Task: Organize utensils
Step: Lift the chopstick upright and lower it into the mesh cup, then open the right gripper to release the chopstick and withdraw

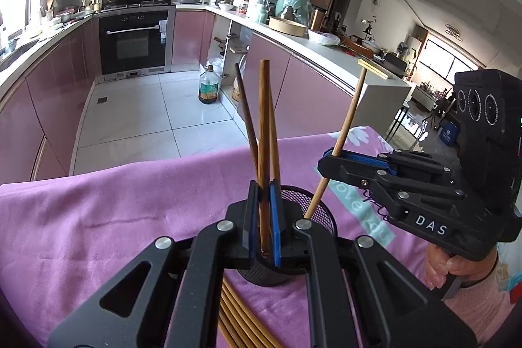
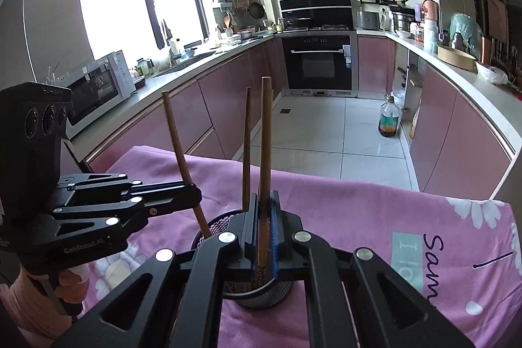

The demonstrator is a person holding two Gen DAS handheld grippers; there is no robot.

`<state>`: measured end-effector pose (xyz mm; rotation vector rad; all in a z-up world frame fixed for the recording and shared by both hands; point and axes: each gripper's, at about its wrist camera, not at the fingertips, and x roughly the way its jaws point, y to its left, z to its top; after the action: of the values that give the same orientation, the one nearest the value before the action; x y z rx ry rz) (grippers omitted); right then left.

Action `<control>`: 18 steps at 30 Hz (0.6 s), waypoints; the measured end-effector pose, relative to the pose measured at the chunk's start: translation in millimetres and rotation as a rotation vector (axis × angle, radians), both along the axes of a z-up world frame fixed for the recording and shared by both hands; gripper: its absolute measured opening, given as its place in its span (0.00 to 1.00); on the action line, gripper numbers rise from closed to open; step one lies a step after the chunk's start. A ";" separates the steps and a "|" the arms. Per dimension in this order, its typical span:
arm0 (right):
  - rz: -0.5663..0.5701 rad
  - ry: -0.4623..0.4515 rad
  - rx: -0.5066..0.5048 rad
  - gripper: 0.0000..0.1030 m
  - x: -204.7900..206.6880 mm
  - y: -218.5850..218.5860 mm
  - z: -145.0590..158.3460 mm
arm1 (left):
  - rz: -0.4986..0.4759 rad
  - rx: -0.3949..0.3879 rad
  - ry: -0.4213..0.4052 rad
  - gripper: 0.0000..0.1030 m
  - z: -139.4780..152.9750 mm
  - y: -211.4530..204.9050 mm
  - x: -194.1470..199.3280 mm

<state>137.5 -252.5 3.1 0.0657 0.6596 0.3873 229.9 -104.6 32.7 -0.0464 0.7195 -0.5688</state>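
Note:
A black mesh cup (image 1: 313,204) (image 2: 215,225) stands on the pink cloth. My left gripper (image 1: 263,217) (image 2: 192,189) is shut on a wooden chopstick (image 1: 263,132) (image 2: 177,139) whose lower end is inside the cup. My right gripper (image 2: 264,229) (image 1: 336,157) is shut on another wooden chopstick (image 2: 265,152) (image 1: 350,116), also with its lower end in the cup. A darker chopstick (image 1: 246,116) (image 2: 247,149) stands in the cup on its own. Several more chopsticks (image 1: 241,315) lie on the cloth under my left gripper.
The pink cloth (image 1: 98,211) (image 2: 375,217) covers the table; its far edge drops to a tiled kitchen floor. An oil bottle (image 1: 208,85) (image 2: 389,118) stands on the floor. Pink cabinets and an oven (image 2: 318,61) are beyond.

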 end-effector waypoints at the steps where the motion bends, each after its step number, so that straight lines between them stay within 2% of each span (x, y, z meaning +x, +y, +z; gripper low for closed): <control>1: 0.000 0.000 0.000 0.05 0.5 1.7 -0.9 | 0.002 0.002 0.001 0.07 -0.6 -0.3 1.1; 11: -0.017 0.002 0.012 0.07 9.9 5.6 -6.2 | 0.030 0.018 -0.002 0.08 -6.0 -1.8 10.7; 18: -0.017 -0.005 0.008 0.07 9.7 8.5 -6.9 | 0.045 0.026 0.026 0.08 -16.6 -4.5 15.9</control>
<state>147.2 -244.0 -3.8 0.0782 0.6523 0.3738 245.8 -109.2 16.1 -0.0455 0.7488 -0.5161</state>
